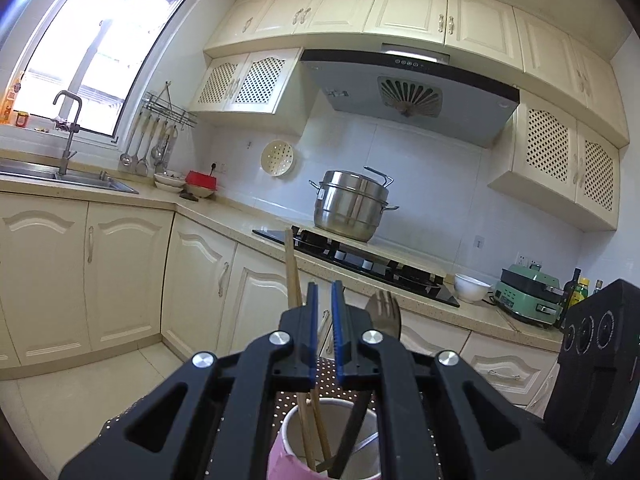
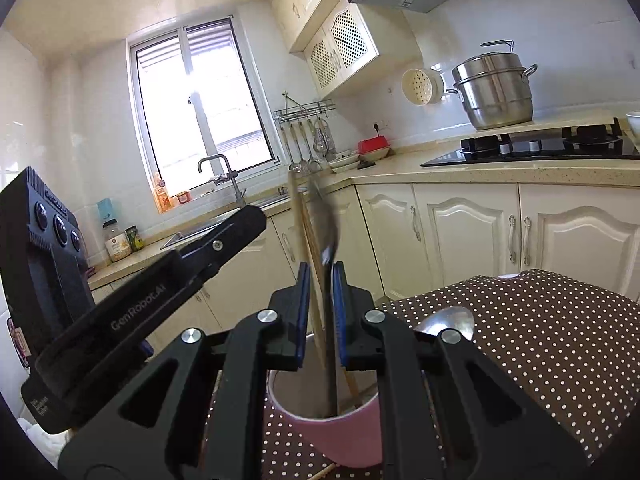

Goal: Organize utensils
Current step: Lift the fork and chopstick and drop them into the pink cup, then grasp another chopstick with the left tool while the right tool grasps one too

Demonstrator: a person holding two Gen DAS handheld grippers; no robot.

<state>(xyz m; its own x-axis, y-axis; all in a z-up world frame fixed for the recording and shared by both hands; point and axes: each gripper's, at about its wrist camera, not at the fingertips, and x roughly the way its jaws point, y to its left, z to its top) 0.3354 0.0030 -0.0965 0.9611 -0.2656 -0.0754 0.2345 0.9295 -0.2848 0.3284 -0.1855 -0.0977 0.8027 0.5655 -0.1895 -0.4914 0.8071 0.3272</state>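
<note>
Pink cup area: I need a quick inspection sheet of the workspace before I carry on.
Surface: brown polka-dot tablecloth, bare apart from the items below.
Job's things: pink cup holds wooden chopsticks and a dark-handled fork; a spoon lies on the cloth beside the cup.
Clutter: a wooden stick end shows at the cup's base; nothing else seen.
Grippers: left hand-held gripper shut on the chopsticks; right hand-held gripper shut on the fork handle.
Cables: nothing seen.
Surroundings: steel pot on the hob, sink under the window, white bowl on the counter.
</note>
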